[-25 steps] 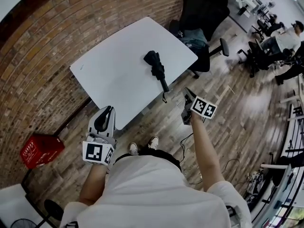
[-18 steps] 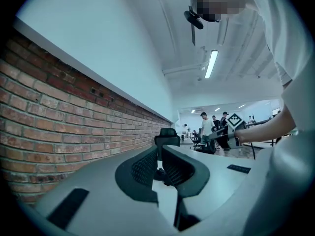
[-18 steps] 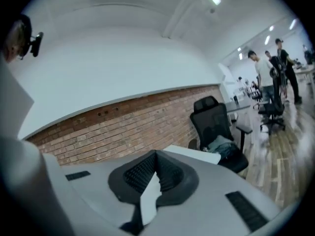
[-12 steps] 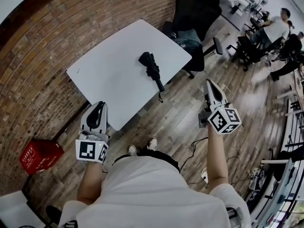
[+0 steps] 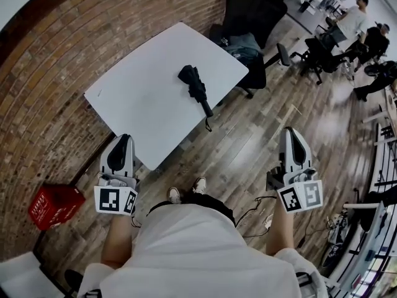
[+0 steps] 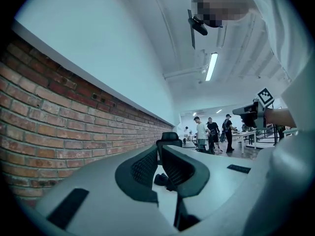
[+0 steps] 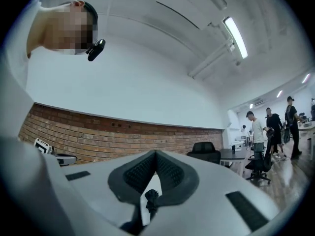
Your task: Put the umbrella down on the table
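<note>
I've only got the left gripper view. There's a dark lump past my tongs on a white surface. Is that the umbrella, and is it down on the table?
Observer: Yes. In the head view the umbrella lies folded on the white table, nothing touching it.
Operator: Is any of it over the edge?
Observer: Its handle end reaches the edge nearest the person, and the strap hangs off it.
Operator: And my other hand?
Observer: The right gripper has its tongs shut and empty, out over the wood floor.
</note>
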A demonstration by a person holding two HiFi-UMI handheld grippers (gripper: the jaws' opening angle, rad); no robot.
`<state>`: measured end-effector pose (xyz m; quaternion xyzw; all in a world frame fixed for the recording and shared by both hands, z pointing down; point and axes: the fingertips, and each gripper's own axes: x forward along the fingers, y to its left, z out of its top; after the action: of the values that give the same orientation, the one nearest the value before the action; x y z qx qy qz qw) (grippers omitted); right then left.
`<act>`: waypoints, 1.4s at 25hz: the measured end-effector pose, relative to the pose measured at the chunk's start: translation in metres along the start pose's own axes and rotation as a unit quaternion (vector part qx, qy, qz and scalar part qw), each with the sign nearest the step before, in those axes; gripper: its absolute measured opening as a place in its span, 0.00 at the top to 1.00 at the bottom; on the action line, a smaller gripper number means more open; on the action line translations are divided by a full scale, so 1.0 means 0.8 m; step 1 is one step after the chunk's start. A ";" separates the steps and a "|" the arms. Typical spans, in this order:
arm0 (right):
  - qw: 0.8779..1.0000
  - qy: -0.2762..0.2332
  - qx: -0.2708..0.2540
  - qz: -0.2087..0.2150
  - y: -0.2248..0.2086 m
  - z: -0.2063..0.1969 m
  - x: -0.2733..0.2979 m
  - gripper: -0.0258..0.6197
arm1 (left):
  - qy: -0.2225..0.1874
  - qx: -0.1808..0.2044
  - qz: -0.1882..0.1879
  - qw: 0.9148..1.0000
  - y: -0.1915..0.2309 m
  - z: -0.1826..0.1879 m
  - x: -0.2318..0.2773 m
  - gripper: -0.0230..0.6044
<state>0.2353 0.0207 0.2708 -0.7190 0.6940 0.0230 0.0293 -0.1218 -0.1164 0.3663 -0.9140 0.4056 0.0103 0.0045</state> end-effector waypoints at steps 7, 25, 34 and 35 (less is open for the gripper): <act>0.997 0.000 0.053 -0.049 -0.002 -0.028 -0.037 0.93 | 0.001 0.007 -0.009 1.000 -0.016 0.001 0.014 0.89; 1.000 0.015 -0.008 -0.011 -0.020 -0.044 0.028 0.93 | 0.015 0.021 0.026 0.999 -0.029 0.001 0.028 0.89; 1.000 0.016 -0.007 0.002 -0.033 -0.047 0.052 0.93 | 0.015 0.025 0.031 0.999 -0.036 0.004 0.051 0.89; 1.000 0.016 -0.007 0.002 -0.035 -0.047 0.054 0.93 | 0.015 0.025 0.031 0.999 -0.037 0.005 0.053 0.89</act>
<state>0.2643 -0.0241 0.3056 -0.7180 0.6957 0.0167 0.0129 -0.0716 -0.1281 0.3610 -0.9006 0.4339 -0.0131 0.0212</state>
